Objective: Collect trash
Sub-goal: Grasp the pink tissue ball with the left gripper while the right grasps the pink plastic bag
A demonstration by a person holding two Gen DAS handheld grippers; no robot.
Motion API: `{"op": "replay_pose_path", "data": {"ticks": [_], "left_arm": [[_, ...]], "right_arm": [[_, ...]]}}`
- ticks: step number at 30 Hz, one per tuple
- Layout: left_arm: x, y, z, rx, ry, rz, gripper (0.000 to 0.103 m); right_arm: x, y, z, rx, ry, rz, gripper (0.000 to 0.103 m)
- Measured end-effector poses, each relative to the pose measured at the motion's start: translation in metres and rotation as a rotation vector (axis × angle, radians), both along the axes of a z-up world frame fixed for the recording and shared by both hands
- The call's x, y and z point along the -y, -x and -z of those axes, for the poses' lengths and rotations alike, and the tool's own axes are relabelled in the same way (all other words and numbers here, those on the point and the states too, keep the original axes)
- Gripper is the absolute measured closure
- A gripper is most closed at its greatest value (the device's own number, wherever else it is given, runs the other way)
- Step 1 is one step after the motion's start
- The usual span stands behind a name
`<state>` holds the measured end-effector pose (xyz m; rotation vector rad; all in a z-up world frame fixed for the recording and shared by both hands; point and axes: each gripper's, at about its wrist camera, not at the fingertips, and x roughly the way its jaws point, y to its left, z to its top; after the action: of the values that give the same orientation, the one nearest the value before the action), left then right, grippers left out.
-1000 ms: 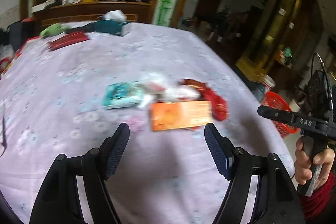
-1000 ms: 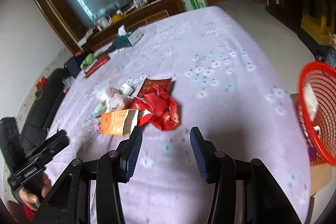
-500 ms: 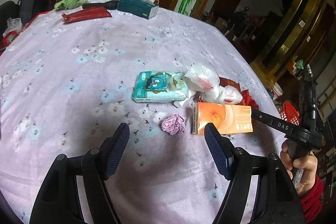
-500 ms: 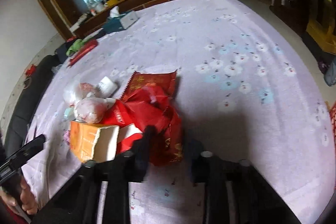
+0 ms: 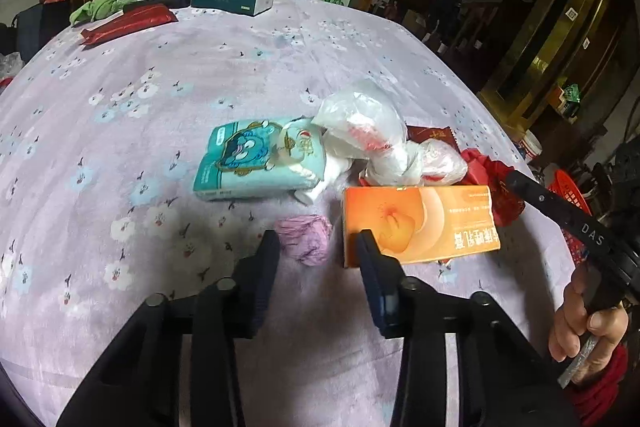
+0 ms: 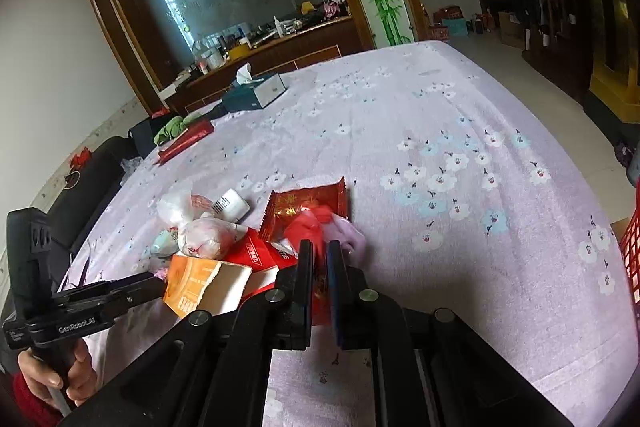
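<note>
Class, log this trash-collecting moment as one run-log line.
left claw: open, straddling crumpled pink paper wad | right claw: shut on crinkled red plastic bag | orange cardboard box: untouched

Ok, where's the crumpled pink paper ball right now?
In the left wrist view, the pink paper ball lies on the tablecloth between the left gripper fingertips, just left of the orange box.

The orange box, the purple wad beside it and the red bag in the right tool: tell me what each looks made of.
Orange box: printed cardboard with a slight sheen; its torn end shows a pale, raw edge in the right wrist view. Purple wad: probably crumpled tissue or thin paper, matte with soft creases. Red bag: thin glossy plastic film, wrinkled, pinched between the right tool's jaws.
</note>
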<state>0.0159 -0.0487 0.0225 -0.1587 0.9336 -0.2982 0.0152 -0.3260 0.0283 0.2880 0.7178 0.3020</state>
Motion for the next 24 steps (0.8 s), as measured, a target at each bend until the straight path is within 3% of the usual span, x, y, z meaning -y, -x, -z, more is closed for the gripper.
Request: {"op": "replay_pose_path", "data": {"ticks": [6, 11, 14, 18, 24], "left_arm": [[-0.005, -0.003, 0.001, -0.006, 0.019, -0.007, 0.071], [-0.014, -0.005, 0.003, -0.015, 0.030, -0.020, 0.071], [-0.023, -0.008, 0.004, -0.028, 0.083, -0.027, 0.071], [-0.021, -0.012, 0.004, -0.037, 0.085, -0.025, 0.071], [-0.008, -0.021, 0.007, -0.041, 0.057, -0.009, 0.071]], "right_arm": [[0.003, 0.003, -0.003, 0.022, -0.002, 0.001, 0.096], [0.002, -0.001, 0.003, -0.028, 0.011, -0.011, 0.096], [0.003, -0.003, 0.005, -0.058, 0.005, -0.014, 0.095], [0.008, -0.004, 0.009, -0.083, 0.001, 0.000, 0.075], [0.011, -0.004, 0.012, -0.101, 0.004, 0.003, 0.064]]}}
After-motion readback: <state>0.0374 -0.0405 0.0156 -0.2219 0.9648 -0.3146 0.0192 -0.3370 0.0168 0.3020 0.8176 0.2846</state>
